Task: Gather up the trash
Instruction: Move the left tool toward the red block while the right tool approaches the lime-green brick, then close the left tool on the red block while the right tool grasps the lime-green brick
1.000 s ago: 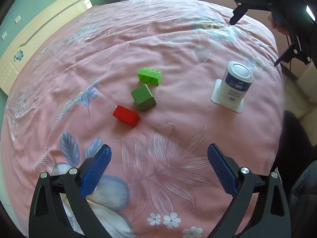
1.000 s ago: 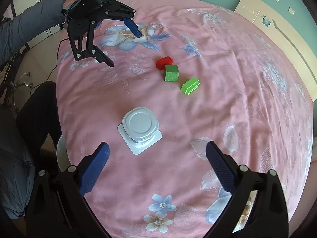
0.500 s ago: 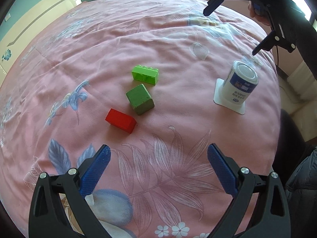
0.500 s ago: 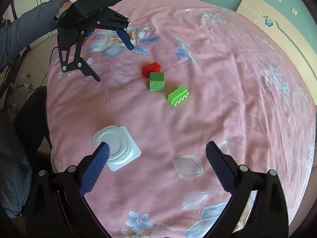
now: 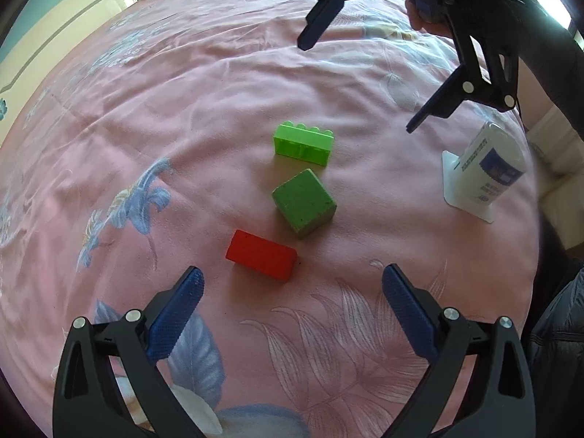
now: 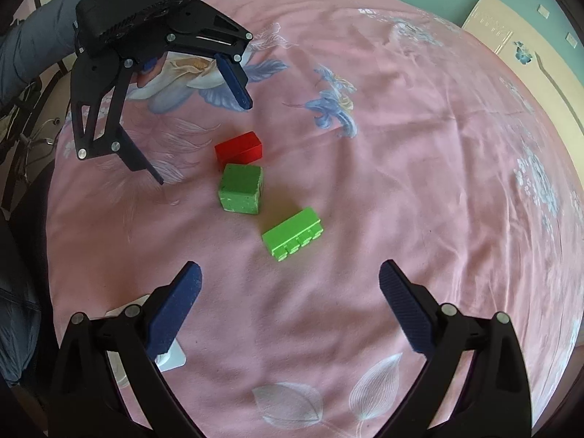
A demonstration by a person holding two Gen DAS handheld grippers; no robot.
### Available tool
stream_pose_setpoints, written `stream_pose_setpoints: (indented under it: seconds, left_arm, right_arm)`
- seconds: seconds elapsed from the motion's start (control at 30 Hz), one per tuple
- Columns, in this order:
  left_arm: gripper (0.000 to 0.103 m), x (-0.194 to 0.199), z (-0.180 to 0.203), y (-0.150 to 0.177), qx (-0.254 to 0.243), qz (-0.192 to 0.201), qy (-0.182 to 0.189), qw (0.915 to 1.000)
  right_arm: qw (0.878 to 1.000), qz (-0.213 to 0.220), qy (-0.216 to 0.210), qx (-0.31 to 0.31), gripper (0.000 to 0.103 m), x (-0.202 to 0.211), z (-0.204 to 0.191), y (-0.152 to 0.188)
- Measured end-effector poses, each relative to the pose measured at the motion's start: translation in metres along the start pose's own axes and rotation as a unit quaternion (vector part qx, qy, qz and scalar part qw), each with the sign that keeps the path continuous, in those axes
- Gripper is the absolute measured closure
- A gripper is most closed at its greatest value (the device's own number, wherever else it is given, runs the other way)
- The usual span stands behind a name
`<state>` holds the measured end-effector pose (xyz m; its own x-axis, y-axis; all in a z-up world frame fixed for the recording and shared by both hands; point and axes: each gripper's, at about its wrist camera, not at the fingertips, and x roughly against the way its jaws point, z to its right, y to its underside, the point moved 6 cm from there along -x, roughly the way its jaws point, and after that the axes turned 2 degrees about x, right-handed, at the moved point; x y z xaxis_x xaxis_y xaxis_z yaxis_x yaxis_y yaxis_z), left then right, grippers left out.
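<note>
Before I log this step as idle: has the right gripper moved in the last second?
Yes. In the left wrist view, the right gripper has come from near the white container toward the green studded brick, open and empty.

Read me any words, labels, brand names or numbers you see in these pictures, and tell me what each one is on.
White canister: dark blue label panel with lines of small print, too blurred to read.
Beige wall panel: faint raised lettering near its top, too small to read.
Red block, green cube, green studded brick: no text visible.
Left tool and right tool: no markings legible.
</note>
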<state>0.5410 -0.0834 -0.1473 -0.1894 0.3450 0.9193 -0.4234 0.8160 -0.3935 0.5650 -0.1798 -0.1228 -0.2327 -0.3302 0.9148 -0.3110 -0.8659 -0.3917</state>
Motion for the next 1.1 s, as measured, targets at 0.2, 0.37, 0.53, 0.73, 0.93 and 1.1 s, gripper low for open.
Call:
stream_pose_setpoints:
  seconds: [0.2, 0.37, 0.53, 0.73, 0.93, 1.1]
  left_arm:
    - [0.004, -0.006, -0.008, -0.005, -0.007, 0.003, 0.007, 0.9999]
    - [0.004, -0.013, -0.009, -0.004, -0.028, -0.005, 0.02, 0.9994]
    - [0.004, -0.02, -0.009, -0.005, -0.037, -0.007, 0.028, 0.9989]
    - [0.004, -0.025, -0.008, -0.008, -0.05, -0.007, 0.033, 0.9982]
    - [0.013, -0.03, -0.006, -0.01, -0.054, -0.005, 0.044, 0.9976]
    - [0.028, -0.03, -0.006, -0.01, -0.053, -0.001, 0.048, 0.9975]
  right_arm:
    - [1.0, -0.002, -0.009, 0.026, 0.007, -0.019, -0.001, -0.01]
    - [0.999, 0.0, -0.015, 0.028, 0.007, -0.028, 0.006, -0.014]
    - [0.999, -0.016, -0.029, 0.036, 0.019, -0.042, 0.007, -0.014]
    - [0.998, -0.024, -0.038, 0.049, 0.029, -0.054, 0.006, -0.014]
    - [0.996, -0.02, -0.044, 0.068, 0.036, -0.06, 0.003, -0.015]
    - [0.996, -0.019, -0.048, 0.074, 0.047, -0.061, 0.001, -0.016]
